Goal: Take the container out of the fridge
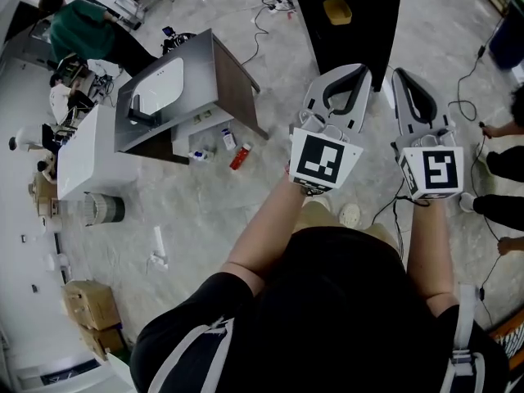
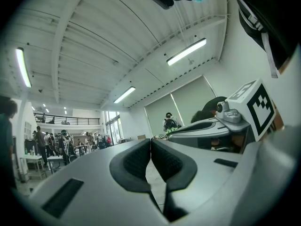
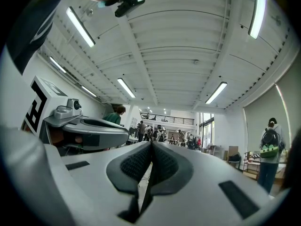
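The left tongs [image 2: 151, 140] are clenched pad to pad with nothing between them, and the right tongs [image 3: 151, 143] are clenched and empty too. Both are held out level, side by side, in front of the person, over the pale stone floor [image 1: 246, 211]. The task looks not yet begun. The only likely candidate for the container is a small yellow thing [image 1: 337, 11] sitting in or on the tall dark unit [image 1: 368, 31] just beyond the tong tips. Whether that unit is the fridge, and whether its door is open, cannot be told from here. To do this step well, the person should close in on the unit first and release one pair of tongs wide before reaching in. The container is best taken squarely across its sides, then drawn straight out and kept level so it clears the edge of the opening. As for writing, nothing can be read. The marker cubes [image 1: 325, 160] carry only black-and-white square patterns, and the labels on the small bottles [image 1: 240, 156] lying on the floor by the grey cabinet [image 1: 233, 80] are too small to make out.
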Demonstrator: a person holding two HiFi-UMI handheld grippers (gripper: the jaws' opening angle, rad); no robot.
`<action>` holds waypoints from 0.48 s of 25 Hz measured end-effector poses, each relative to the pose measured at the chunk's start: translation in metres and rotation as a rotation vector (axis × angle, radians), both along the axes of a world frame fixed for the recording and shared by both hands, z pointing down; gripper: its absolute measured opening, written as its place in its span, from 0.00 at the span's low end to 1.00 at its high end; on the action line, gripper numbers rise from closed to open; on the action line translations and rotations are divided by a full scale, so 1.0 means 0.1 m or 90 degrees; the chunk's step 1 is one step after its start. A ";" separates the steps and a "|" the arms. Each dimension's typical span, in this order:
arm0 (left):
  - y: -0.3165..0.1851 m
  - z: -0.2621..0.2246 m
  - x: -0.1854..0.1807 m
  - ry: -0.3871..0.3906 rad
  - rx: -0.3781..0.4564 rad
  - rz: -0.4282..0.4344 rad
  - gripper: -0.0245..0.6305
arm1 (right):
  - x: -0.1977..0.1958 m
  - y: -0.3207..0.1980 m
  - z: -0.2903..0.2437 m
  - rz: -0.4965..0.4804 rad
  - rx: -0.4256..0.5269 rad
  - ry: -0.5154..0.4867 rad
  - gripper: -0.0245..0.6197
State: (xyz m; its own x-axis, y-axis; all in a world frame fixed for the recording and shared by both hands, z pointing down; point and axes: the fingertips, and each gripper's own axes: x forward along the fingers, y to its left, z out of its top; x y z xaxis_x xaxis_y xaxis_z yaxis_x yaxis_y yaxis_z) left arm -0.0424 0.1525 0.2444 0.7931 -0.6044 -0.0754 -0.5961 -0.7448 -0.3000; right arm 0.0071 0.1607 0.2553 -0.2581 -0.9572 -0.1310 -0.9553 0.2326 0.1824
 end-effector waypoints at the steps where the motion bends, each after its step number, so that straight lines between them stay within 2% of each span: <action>1: 0.01 0.00 0.00 0.001 0.001 -0.001 0.07 | 0.00 0.01 0.00 0.000 0.000 0.001 0.09; 12: 0.07 -0.01 0.08 0.005 -0.001 0.004 0.07 | 0.05 0.08 -0.02 -0.002 -0.002 0.003 0.09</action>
